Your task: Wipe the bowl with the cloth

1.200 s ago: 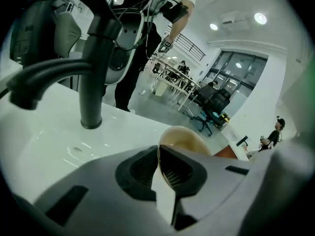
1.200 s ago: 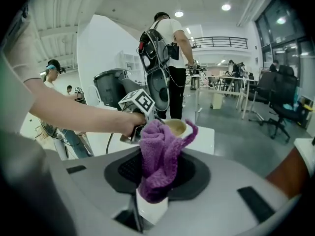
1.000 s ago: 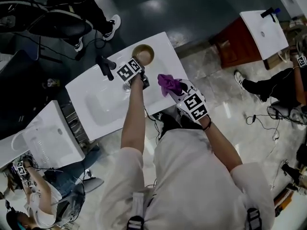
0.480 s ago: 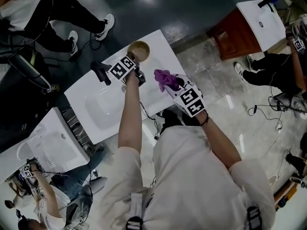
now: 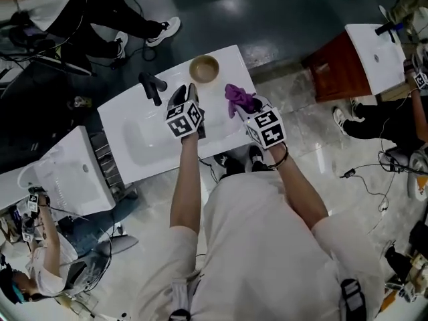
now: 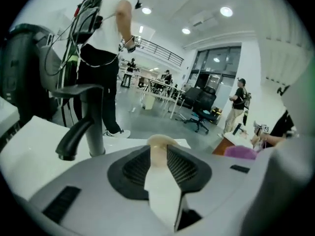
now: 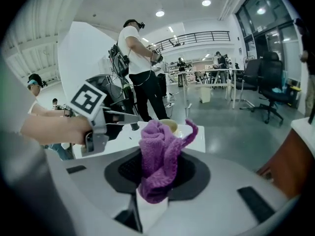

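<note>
A tan bowl (image 5: 204, 68) stands upright on the far edge of the white sink counter (image 5: 221, 129). My left gripper (image 5: 187, 93) is a short way in front of it, nearer me, and does not touch it. Its jaws have just been opening and now stand open with nothing between them. In the left gripper view the bowl (image 6: 160, 141) shows beyond the gap of that gripper (image 6: 158, 157). My right gripper (image 5: 246, 110) is shut on a crumpled purple cloth (image 5: 238, 97) to the right of the bowl. The cloth (image 7: 160, 156) bunches over the right gripper (image 7: 156, 183).
A black faucet (image 5: 152, 85) rises at the counter's back left, beside the sunken basin (image 5: 144, 138). Other white sink units stand at left (image 5: 63, 179) and at far right (image 5: 374, 52) on a red-brown cabinet. People stand behind the counter, and cables lie on the floor.
The left gripper let go of the bowl's rim, opened, and drew back and up from it. The bowl stays on the counter. The right gripper shifted slightly with the cloth.
</note>
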`<action>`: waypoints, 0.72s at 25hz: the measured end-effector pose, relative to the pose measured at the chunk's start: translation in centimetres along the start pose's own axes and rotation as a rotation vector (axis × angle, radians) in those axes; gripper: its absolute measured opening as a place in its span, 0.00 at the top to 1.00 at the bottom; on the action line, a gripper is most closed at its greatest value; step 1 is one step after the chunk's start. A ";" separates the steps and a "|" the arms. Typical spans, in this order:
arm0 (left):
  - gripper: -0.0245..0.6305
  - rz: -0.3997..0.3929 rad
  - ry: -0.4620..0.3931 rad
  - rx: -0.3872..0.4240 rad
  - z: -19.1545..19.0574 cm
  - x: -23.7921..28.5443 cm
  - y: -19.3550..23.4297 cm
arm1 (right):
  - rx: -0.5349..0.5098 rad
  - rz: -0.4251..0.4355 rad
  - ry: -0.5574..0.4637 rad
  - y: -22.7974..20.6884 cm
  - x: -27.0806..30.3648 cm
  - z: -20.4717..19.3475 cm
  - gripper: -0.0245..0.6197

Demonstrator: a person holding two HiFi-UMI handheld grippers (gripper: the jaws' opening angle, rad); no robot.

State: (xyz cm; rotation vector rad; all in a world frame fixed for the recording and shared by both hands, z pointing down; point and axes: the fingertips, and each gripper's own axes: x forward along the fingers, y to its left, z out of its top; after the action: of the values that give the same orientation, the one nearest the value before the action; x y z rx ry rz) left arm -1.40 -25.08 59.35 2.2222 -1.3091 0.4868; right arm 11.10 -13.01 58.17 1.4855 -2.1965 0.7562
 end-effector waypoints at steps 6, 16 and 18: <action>0.94 -0.015 -0.030 0.117 -1.9 -4.5 -3.0 | 0.042 -0.015 0.000 -0.4 0.0 -0.9 0.80; 0.95 0.008 -0.041 0.052 -4.7 -7.3 -4.4 | -0.009 0.015 -0.014 0.1 0.1 -2.0 0.80; 0.95 0.007 -0.050 0.048 -4.6 -7.6 -4.5 | -0.021 0.017 -0.016 0.2 -0.1 -2.1 0.80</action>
State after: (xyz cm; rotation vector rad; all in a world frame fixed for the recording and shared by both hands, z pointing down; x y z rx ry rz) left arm -1.27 -15.20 57.84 2.2836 -1.3435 0.4731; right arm 11.02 -11.60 59.67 1.4692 -2.2249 0.7267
